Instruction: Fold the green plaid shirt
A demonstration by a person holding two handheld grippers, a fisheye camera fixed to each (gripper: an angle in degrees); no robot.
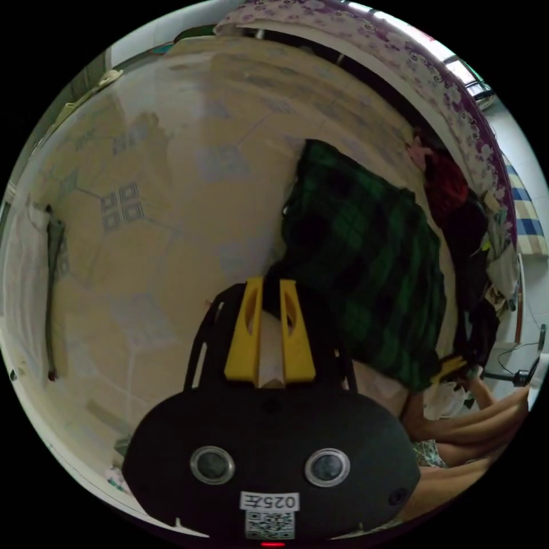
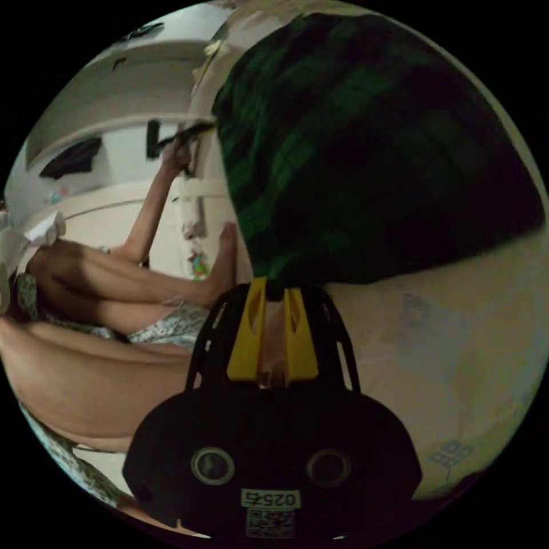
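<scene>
The green plaid shirt (image 1: 366, 246) hangs stretched between both grippers above a beige patterned mat (image 1: 143, 229). In the left gripper view my left gripper (image 1: 271, 286) has its yellow jaws nearly together, pinching one corner of the shirt. The right gripper (image 1: 452, 366) shows at the shirt's far lower corner, above a person's arm. In the right gripper view my right gripper (image 2: 274, 290) is shut on the bottom edge of the shirt (image 2: 366, 143), which spreads wide above it. The left gripper (image 2: 186, 132), held in a hand, grips the shirt's far corner.
A pile of dark and red clothes (image 1: 457, 200) lies along the mat's edge by a purple flowered cloth (image 1: 412, 63). A dark strap (image 1: 52, 274) lies on the mat at the far left. The person's legs (image 2: 103, 320) are beside the right gripper.
</scene>
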